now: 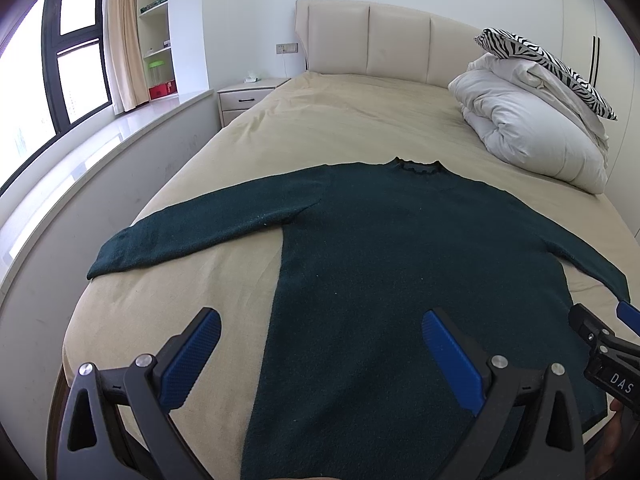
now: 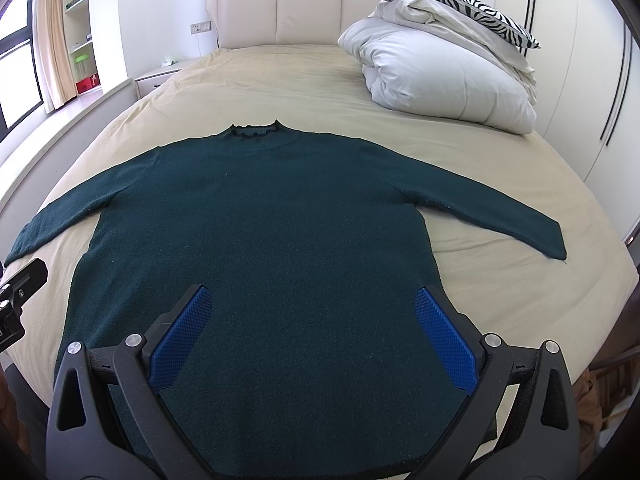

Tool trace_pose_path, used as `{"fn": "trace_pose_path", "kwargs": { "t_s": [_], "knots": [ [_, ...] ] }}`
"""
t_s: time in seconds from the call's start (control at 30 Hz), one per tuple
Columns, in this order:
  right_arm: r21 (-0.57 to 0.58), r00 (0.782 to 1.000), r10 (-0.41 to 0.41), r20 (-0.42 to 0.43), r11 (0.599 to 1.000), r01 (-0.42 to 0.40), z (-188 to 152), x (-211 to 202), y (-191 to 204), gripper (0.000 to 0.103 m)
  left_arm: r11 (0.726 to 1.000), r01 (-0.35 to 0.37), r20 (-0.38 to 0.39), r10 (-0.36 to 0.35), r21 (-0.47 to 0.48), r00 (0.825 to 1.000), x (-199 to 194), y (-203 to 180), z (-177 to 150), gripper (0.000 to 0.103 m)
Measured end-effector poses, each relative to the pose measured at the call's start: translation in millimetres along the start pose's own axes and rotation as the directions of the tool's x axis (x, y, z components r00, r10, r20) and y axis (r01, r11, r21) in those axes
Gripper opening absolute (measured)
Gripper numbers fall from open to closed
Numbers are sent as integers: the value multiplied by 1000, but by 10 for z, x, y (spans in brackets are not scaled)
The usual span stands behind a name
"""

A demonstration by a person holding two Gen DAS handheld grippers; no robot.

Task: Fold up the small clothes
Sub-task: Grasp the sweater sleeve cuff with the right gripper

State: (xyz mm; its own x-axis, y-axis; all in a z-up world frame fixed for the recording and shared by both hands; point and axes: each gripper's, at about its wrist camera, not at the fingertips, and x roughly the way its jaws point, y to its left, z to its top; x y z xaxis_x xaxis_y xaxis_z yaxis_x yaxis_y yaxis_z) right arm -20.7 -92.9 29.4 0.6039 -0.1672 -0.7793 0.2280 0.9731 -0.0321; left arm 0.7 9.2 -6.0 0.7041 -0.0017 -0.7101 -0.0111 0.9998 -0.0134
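A dark green knitted sweater (image 2: 256, 232) lies flat and face up across the middle of the frame on a bed (image 2: 500, 280) covered with a beige sheet. Both sleeves are spread outward toward the left and right edges, and the frilled neck points toward the padded cream headboard (image 2: 276, 8) at the top. The knit looks fuzzy and matte; the sheet beneath shows soft wrinkles.

In the right wrist view, the right claw (image 2: 314, 344) sits at the bottom centre, released, its blue ribbed pads spread wide over the sweater's lower body. In the left wrist view, the left claw (image 1: 320, 360) is likewise released at the bottom, one pad over the sheet and one over the knit.

At upper right, a folded white duvet (image 2: 440, 76) carries a zebra-print pillow (image 2: 448, 0).
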Motion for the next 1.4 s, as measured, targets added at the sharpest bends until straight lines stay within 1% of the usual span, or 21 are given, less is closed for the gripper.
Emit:
{"fn": "trace_pose_path", "kwargs": {
  "t_s": [0.13,0.23,0.33,0.4,0.43,0.53,0.63,0.7,0.77,0.83,0.87,0.9,0.97,1.0,1.03,1.1,1.17,1.2,1.27,1.33,1.4],
  "knots": [
    [30,1000,10,-8,999,-10,19,57,-127,103,1000,15,-29,-15,-18,999,82,-18,-11,103],
    [91,1000,18,-3,996,-18,51,136,-403,103,998,45,-52,-48,-45,998,148,-23,-9,103],
    [208,998,41,38,977,-48,91,219,-948,103,993,80,-68,-86,-83,994,218,-20,-19,103],
    [340,996,51,70,938,-72,91,326,-1507,103,994,81,-70,-86,-78,994,258,-62,-24,103],
    [414,995,51,81,907,-80,74,395,-1816,103,996,71,-67,-75,-58,995,274,-104,-26,103],
    [649,995,52,85,755,-94,-80,662,-2790,98,999,28,-79,-26,23,997,353,-257,-35,103],
    [823,994,73,83,557,-110,-337,983,-3658,92,997,37,-117,-29,67,993,478,-395,-21,103],
    [886,993,91,77,451,-111,-498,1232,-4111,88,996,25,-125,-14,87,992,562,-474,-29,103],
    [914,991,111,77,388,-115,-581,1445,-4393,85,995,46,-142,-33,86,989,641,-527,-22,103],
    [933,984,130,119,324,-155,-642,1634,-4639,79,992,107,-160,-95,64,982,738,-550,-12,103],
    [936,983,121,137,311,-168,-640,1682,-4715,78,989,136,-163,-125,57,979,772,-563,-3,103],
    [935,982,107,154,307,-180,-610,1727,-4786,78,984,172,-168,-163,41,972,816,-570,7,103],
    [926,981,92,171,325,-192,-520,1833,-4880,75,961,276,-192,-276,-30,942,921,-558,39,103],
    [923,981,91,172,334,-193,-480,1917,-4921,66,949,308,-212,-315,-63,925,972,-556,48,103],
    [924,982,95,165,335,-187,-429,1965,-4960,61,947,314,-227,-323,-72,919,1007,-569,60,103],
    [924,986,87,142,346,-163,-365,2068,-5061,34,955,292,-246,-295,-47,923,1037,-614,77,103],
    [918,991,72,116,372,-135,-258,2128,-5096,26,968,245,-261,-249,-49,933,1087,-584,94,103],
    [910,992,61,110,394,-125,-181,2128,-5067,21,969,240,-260,-248,-65,933,1106,-544,96,103],
    [884,994,46,104,453,-114,-7,2090,-4907,18,954,271,-265,-297,-129,917,1199,-430,97,103],
    [852,995,36,98,513,-103,209,2013,-4709,13,930,302,-287,-354,-210,890,1320,-316,100,103],
    [791,991,52,121,599,-128,528,1954,-4390,12,903,341,-275,-409,-263,870,1372,-207,122,103]
  ]
}}
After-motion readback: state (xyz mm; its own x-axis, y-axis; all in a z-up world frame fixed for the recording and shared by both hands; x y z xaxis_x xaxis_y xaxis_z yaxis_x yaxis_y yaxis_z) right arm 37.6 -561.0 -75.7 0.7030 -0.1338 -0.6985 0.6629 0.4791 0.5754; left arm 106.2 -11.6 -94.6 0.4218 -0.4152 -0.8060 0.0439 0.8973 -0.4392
